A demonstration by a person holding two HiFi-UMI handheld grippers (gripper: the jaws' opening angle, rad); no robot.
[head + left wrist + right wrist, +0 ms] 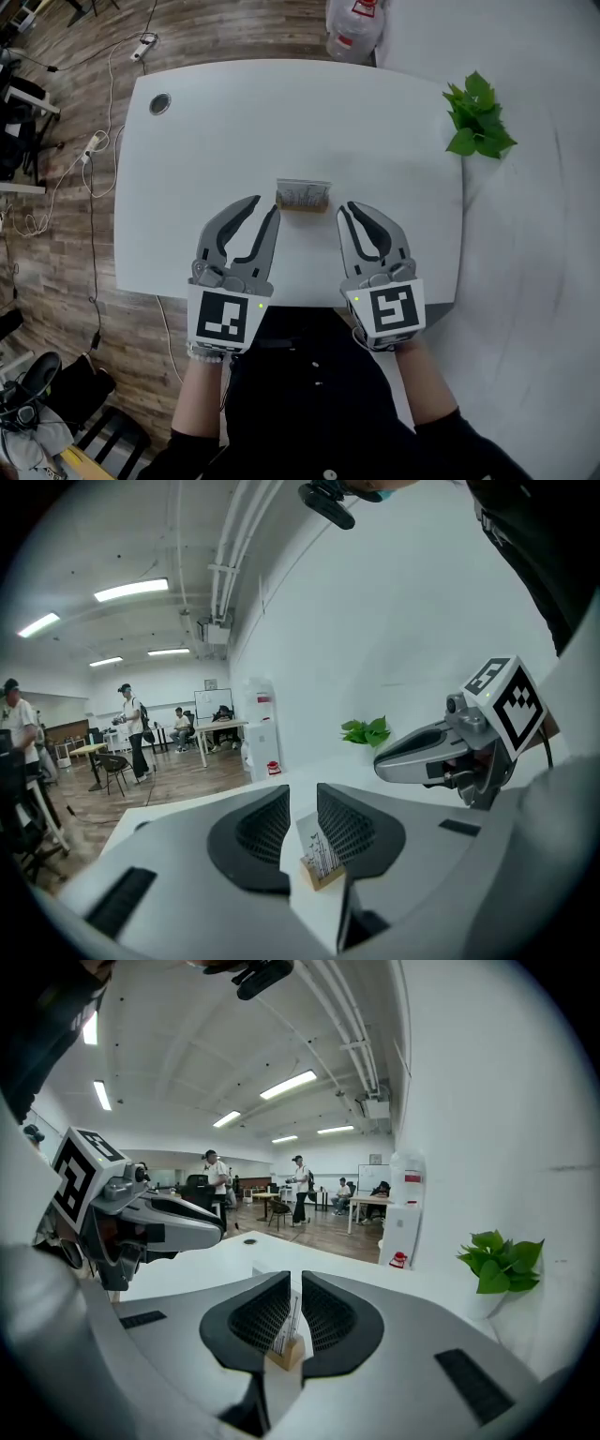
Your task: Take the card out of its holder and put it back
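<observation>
A white printed card [303,193] stands upright in a small wooden holder [303,208] near the middle of the white table [216,122]. My left gripper [265,205] hovers just left of the holder, with a narrow gap between its jaws and nothing in them. My right gripper [352,206] mirrors it a little to the right, also narrowly open and empty. In the left gripper view, the card [319,851] and holder [325,876] show through the gap of that gripper [303,803]. The right gripper view shows the card [290,1324] edge-on beyond its jaws [296,1283].
A potted green plant [480,118] sits on the adjoining white surface to the right. A cable hole [160,103] marks the table's far left corner, and a plastic bag [354,28] lies beyond the far edge. Cables [89,150] trail on the wooden floor at left. People stand far off.
</observation>
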